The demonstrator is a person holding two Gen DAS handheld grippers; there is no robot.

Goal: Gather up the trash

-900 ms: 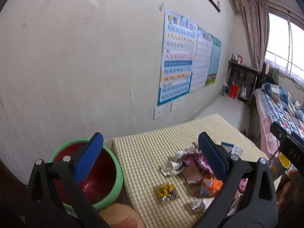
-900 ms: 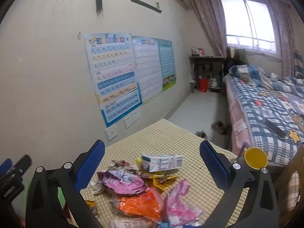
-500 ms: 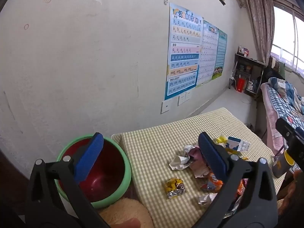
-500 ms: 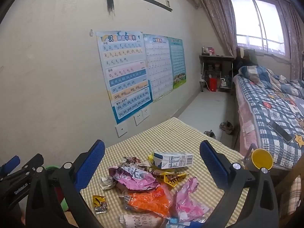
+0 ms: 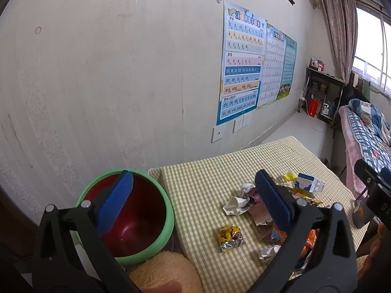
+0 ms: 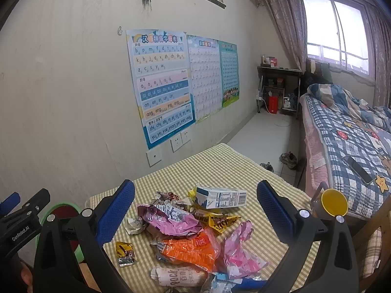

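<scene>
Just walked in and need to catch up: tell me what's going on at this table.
A person holds a gripper in each hand over a checked table littered with wrappers and a milk carton. The left gripper and right gripper are both open and empty. A green bin waits at the table's left end; nothing is picked up yet.

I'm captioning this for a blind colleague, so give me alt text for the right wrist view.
The open right gripper hovers over a pile of trash on a checked tablecloth: a milk carton, purple wrapper, orange wrapper and pink wrapper. A yellow cup stands at right, a green bin at left.
</scene>
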